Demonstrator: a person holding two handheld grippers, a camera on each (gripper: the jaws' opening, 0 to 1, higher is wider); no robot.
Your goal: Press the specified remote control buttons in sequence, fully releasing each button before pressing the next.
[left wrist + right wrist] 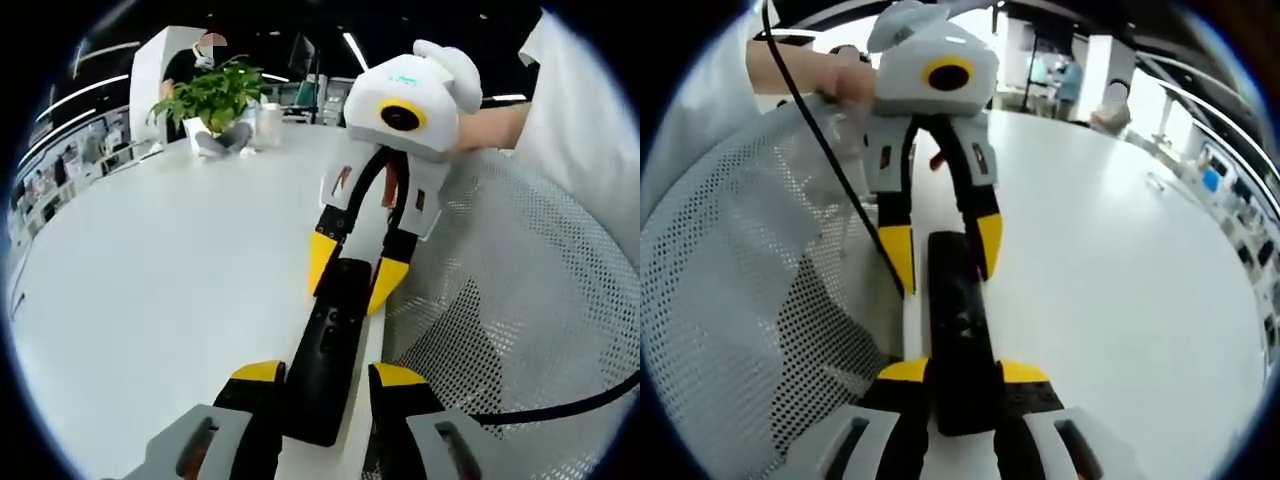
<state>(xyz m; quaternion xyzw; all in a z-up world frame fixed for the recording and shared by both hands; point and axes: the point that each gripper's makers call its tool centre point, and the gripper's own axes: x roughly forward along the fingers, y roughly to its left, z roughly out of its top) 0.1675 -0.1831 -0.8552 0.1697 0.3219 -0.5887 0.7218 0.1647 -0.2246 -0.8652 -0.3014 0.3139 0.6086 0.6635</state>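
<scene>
A black remote control (330, 350) (960, 340) lies lengthwise between the two grippers, over the near edge of the white table (170, 260). My right gripper (965, 372) (355, 270) is shut on one end of it, both yellow-tipped jaws against its sides. My left gripper (328, 374) (943, 247) faces it and straddles the other end. One of its jaws touches the remote and a small gap shows at the other, so it stands slightly open. The buttons on the remote's dark face are hard to make out.
A white perforated chair back (520, 300) (750, 300) stands close beside the remote, with a black cable (835, 170) across it. A person's arm (490, 125) holds the right gripper. At the table's far side stand a potted plant (212, 95) and a cup (268, 125).
</scene>
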